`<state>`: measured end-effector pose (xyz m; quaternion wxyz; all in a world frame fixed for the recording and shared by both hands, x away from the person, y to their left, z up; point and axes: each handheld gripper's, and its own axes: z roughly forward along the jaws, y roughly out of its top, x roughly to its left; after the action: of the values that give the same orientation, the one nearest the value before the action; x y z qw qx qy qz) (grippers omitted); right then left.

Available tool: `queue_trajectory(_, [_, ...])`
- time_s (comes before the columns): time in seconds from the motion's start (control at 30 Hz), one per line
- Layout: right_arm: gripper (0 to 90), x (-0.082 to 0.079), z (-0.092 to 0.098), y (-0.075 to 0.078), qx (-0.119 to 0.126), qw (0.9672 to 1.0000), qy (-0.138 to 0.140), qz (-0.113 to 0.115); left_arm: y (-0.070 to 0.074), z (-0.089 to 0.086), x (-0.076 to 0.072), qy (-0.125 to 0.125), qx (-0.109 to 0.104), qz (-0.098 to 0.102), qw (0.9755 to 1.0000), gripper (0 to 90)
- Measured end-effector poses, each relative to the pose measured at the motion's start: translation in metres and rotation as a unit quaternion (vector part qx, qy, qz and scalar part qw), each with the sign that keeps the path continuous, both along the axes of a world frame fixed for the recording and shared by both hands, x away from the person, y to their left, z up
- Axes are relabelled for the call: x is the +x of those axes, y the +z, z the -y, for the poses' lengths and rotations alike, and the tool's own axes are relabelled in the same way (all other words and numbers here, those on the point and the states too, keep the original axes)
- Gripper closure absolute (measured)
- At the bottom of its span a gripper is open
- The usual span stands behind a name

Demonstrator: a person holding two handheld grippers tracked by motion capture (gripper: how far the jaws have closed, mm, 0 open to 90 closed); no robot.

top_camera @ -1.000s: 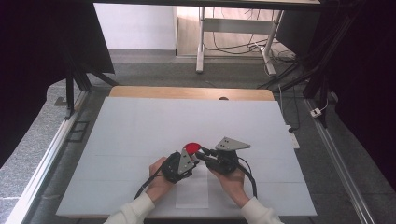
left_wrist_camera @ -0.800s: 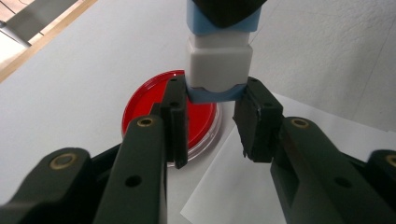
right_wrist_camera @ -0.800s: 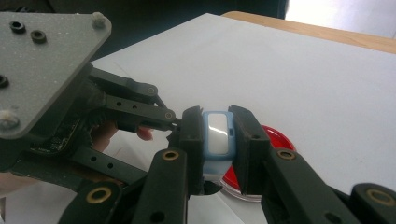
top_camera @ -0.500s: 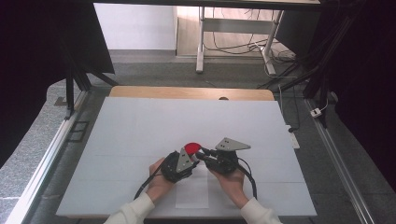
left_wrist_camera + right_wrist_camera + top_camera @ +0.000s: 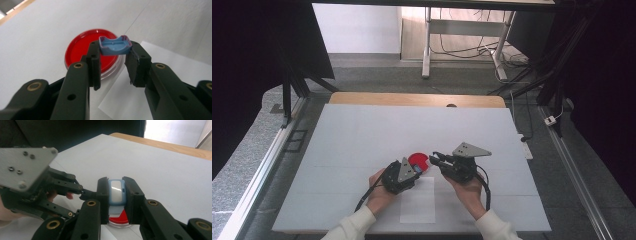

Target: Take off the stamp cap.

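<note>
High view: both hands meet near the front middle of the white counter point(image 5: 362, 135); the left gripper point(image 5: 418, 167) and the right gripper point(image 5: 435, 159) point at each other over a red round dish point(image 5: 417, 160), which sits on the counter just behind a white sheet of paper point(image 5: 418, 200). In the left gripper view the jaws are clamped on a small blue plastic piece point(image 5: 115, 46) with a curved hollow top and a pinkish rim, held at the fingertips above the near edge of the red round dish point(image 5: 85, 50); a corner of the paper point(image 5: 155, 75) lies under the right-hand jaw. In the right gripper view the jaws are clamped on a light-blue piece point(image 5: 116, 191) with a pale glossy face, held upright between the pads; the dish point(image 5: 119, 218) shows just below it, and the left gripper's grey plate point(image 5: 23, 167) and linkage stand close at the left.
</note>
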<state>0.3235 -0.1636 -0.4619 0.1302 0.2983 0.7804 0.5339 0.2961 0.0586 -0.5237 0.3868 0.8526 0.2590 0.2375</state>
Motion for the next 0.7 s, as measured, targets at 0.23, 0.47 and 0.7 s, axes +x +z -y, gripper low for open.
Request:
queue_trajectory(0.23, [75.3,0.000,-0.001,-0.001,0.005,1.0000,0.006,-0.004,0.002,-0.003,0.000,0.001,-0.015,-0.002,0.9999,65.8])
queue_trajectory(0.47, [75.3,0.001,-0.003,-0.006,0.003,0.9999,0.010,-0.009,0.005,-0.009,-0.001,0.005,-0.018,0.007,0.9998,65.6])
queue_trajectory(0.7, [75.3,0.002,-0.002,-0.005,0.005,0.9999,0.008,-0.008,0.005,-0.013,0.000,0.009,-0.022,0.007,0.9997,65.5])
